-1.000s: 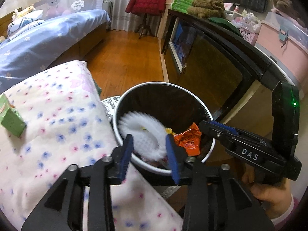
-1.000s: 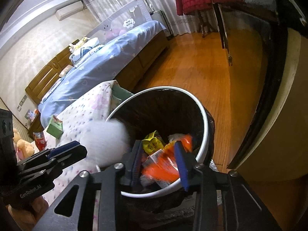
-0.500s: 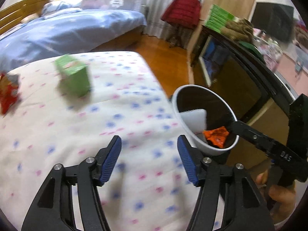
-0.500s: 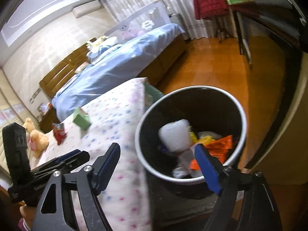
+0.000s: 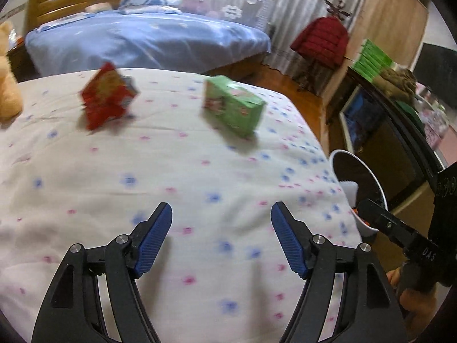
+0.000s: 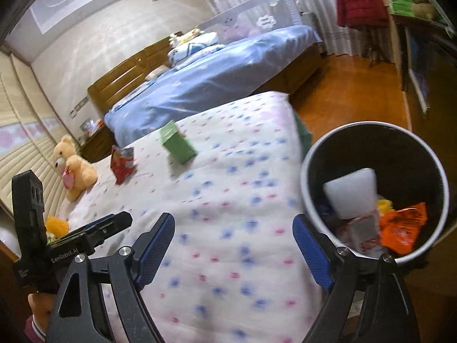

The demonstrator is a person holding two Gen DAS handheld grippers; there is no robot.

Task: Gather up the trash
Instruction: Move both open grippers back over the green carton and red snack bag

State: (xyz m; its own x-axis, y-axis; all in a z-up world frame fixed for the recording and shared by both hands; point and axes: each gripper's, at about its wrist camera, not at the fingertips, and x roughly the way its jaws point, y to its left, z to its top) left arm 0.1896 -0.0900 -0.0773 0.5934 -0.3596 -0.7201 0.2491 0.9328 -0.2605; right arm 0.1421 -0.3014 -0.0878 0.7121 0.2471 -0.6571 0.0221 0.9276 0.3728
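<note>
A red snack bag (image 5: 107,94) and a green box (image 5: 232,104) lie on the flowered bed cover (image 5: 142,171), well ahead of my left gripper (image 5: 222,208). Its jaws are opening over the cover with nothing between them. My right gripper (image 6: 233,220) is also opening and holds nothing; it hangs over the bed's edge, beside the white-rimmed black bin (image 6: 371,127). In the bin lie a white foam piece (image 6: 352,195) and an orange wrapper (image 6: 402,228). The right wrist view also shows the bag (image 6: 122,164) and box (image 6: 177,143).
A teddy bear (image 6: 72,165) sits at the far left of the flowered bed. A blue bed (image 5: 142,37) stands behind. A dark cabinet (image 5: 385,131) runs along the right past the bin, a red jacket (image 5: 322,41) hangs beyond, and wooden floor (image 6: 351,91) lies between.
Both grippers swung from above the bin to over the bed, and their jaws widened. The white piece and the orange wrapper left the jaws and now lie in the bin.
</note>
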